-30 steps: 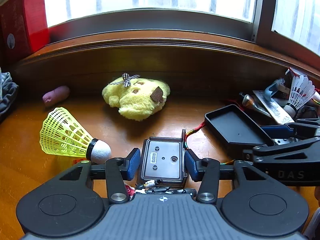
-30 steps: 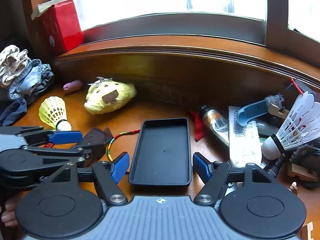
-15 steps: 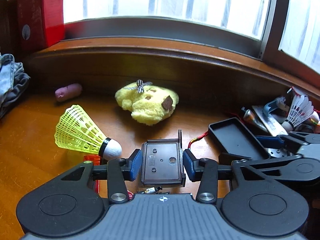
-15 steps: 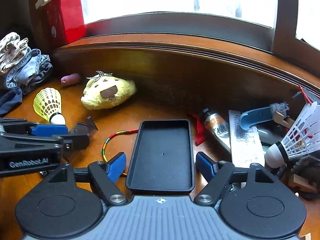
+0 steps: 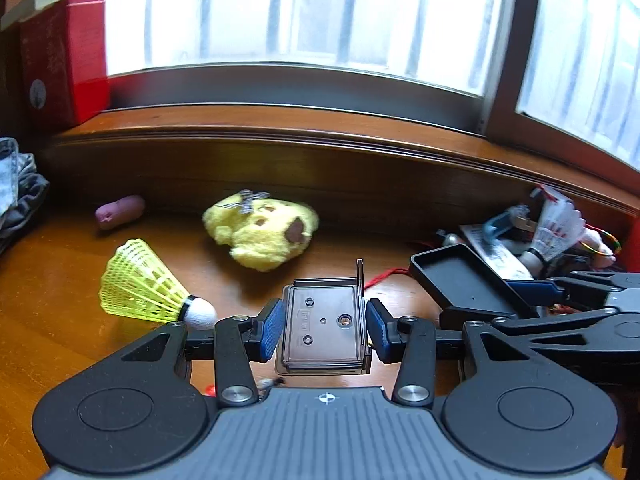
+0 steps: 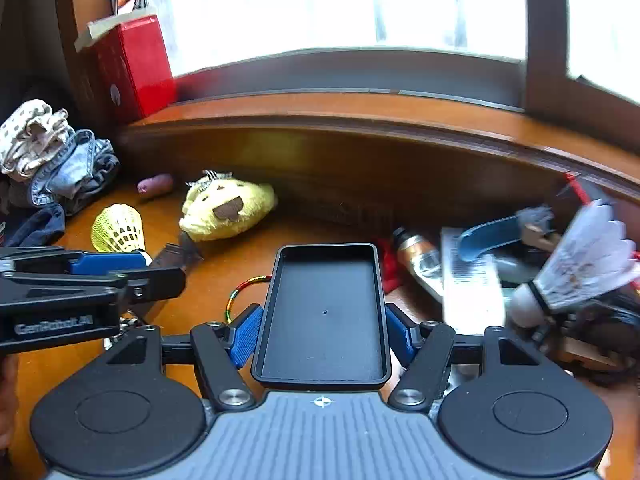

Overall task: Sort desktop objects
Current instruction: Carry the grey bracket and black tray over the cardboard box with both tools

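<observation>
My left gripper point(image 5: 325, 330) is shut on a clear grey plastic case point(image 5: 322, 326), which sits between the blue pads above the wooden desk point(image 5: 48, 320). The right wrist view shows only a dark corner of the case beside the left gripper point(image 6: 160, 266). A black rectangular tray point(image 6: 324, 312) sits between the fingers of my right gripper point(image 6: 323, 338), and both pads press against its long sides. In the left wrist view, the tray point(image 5: 460, 280) tilts up at the right, with the right gripper behind it.
A yellow shuttlecock point(image 5: 144, 292), a yellow plush point(image 5: 264, 232) and a pink piece point(image 5: 120, 210) lie at the left. At the right sit a white shuttlecock point(image 6: 580, 264), a paint tube point(image 6: 416, 256) and clutter. A red box point(image 6: 136, 64) stands on the sill above piled clothes point(image 6: 52, 160).
The left gripper closed on the case and raised it off the desk. The right gripper slid forward along the tray and its pads closed against the tray's sides.
</observation>
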Action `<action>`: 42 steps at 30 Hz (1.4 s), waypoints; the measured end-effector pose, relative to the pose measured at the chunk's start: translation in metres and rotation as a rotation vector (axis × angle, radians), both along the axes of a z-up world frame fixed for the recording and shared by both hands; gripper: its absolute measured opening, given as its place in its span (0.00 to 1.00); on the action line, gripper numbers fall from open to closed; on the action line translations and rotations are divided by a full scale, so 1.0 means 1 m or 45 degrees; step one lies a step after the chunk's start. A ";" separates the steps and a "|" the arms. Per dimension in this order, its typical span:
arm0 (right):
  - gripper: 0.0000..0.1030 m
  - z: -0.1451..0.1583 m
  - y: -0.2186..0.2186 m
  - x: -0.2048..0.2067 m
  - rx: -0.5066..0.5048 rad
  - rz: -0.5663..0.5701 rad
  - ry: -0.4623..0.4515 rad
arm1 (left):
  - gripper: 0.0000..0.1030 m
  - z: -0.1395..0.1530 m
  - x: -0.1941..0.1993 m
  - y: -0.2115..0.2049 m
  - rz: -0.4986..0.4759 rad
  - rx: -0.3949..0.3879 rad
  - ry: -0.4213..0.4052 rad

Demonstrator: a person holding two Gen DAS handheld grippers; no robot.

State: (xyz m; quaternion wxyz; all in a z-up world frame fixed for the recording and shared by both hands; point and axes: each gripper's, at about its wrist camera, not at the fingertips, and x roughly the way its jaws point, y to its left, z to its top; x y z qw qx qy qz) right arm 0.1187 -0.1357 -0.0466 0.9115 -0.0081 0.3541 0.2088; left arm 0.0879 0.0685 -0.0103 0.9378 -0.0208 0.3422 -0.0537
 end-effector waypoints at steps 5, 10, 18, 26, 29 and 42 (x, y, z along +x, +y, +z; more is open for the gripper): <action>0.65 0.013 -0.017 -0.017 0.052 -0.032 -0.004 | 0.44 0.009 -0.009 -0.015 -0.067 0.015 -0.026; 0.65 0.030 -0.044 -0.044 0.095 -0.121 -0.033 | 0.44 0.020 -0.021 -0.029 -0.113 0.015 -0.067; 0.65 0.056 -0.085 -0.088 0.160 -0.260 -0.078 | 0.44 0.040 -0.051 -0.053 -0.160 -0.005 -0.115; 0.65 0.064 -0.108 -0.122 0.192 -0.295 -0.099 | 0.44 0.054 -0.078 -0.079 -0.180 0.013 -0.157; 0.65 0.069 -0.118 -0.132 0.193 -0.290 -0.121 | 0.44 0.057 -0.083 -0.092 -0.181 0.009 -0.160; 0.65 0.092 -0.183 -0.160 0.200 -0.329 -0.202 | 0.44 0.065 -0.097 -0.167 -0.276 0.021 -0.168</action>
